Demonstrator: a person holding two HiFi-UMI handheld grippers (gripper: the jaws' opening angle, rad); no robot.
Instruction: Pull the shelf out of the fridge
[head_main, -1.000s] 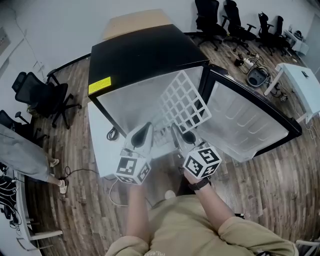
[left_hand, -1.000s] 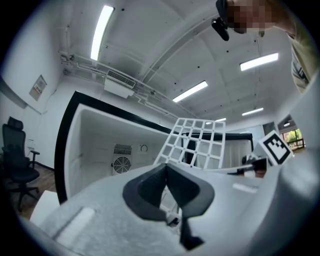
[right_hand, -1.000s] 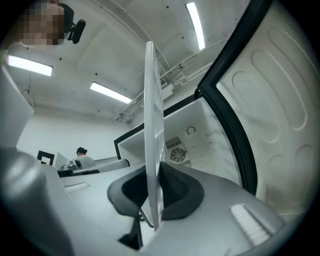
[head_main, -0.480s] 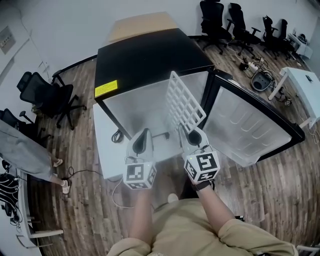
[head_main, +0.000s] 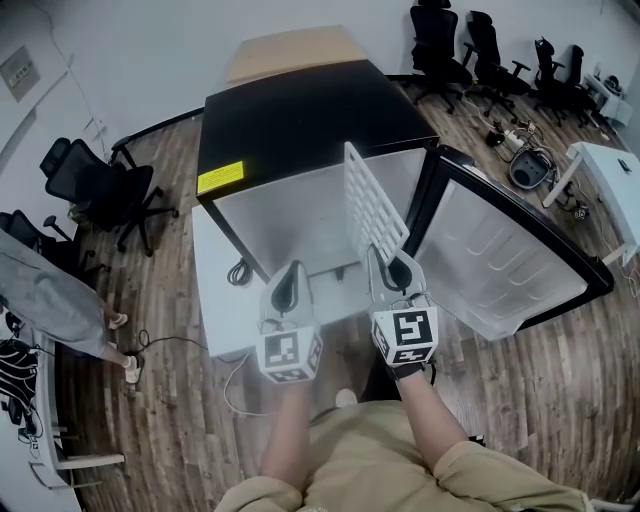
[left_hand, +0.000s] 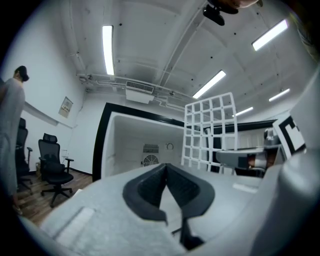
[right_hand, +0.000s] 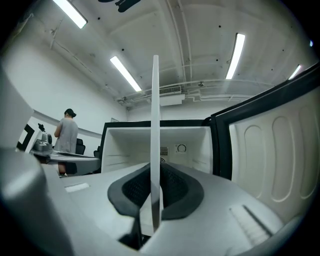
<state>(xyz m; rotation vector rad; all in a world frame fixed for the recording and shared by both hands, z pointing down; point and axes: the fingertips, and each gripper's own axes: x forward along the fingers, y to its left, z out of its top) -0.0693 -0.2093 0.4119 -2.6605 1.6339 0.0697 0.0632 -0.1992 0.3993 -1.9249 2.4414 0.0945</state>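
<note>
The black fridge (head_main: 295, 112) stands open, its white inside (head_main: 290, 215) bare and its door (head_main: 500, 262) swung out to the right. The white grid shelf (head_main: 371, 205) is outside the fridge, upright on its edge. My right gripper (head_main: 384, 260) is shut on the shelf's lower edge. In the right gripper view the shelf (right_hand: 155, 120) shows edge-on, pinched between the dark pads of the right gripper (right_hand: 156, 175). My left gripper (head_main: 288, 270) hangs beside it to the left. The left gripper (left_hand: 166, 167) is shut on nothing, with the shelf (left_hand: 210, 131) to its right.
A white panel (head_main: 212, 290) with a cable lies on the wood floor left of the fridge. Office chairs (head_main: 95, 190) stand at the left and more chairs (head_main: 480, 50) at the back right. A white desk (head_main: 608, 170) is at the right, a person (head_main: 40, 300) at the left edge.
The shelf has swung from tilted and face-on to upright and edge-on in the right gripper. Both grippers have drawn back toward me, away from the fridge.
</note>
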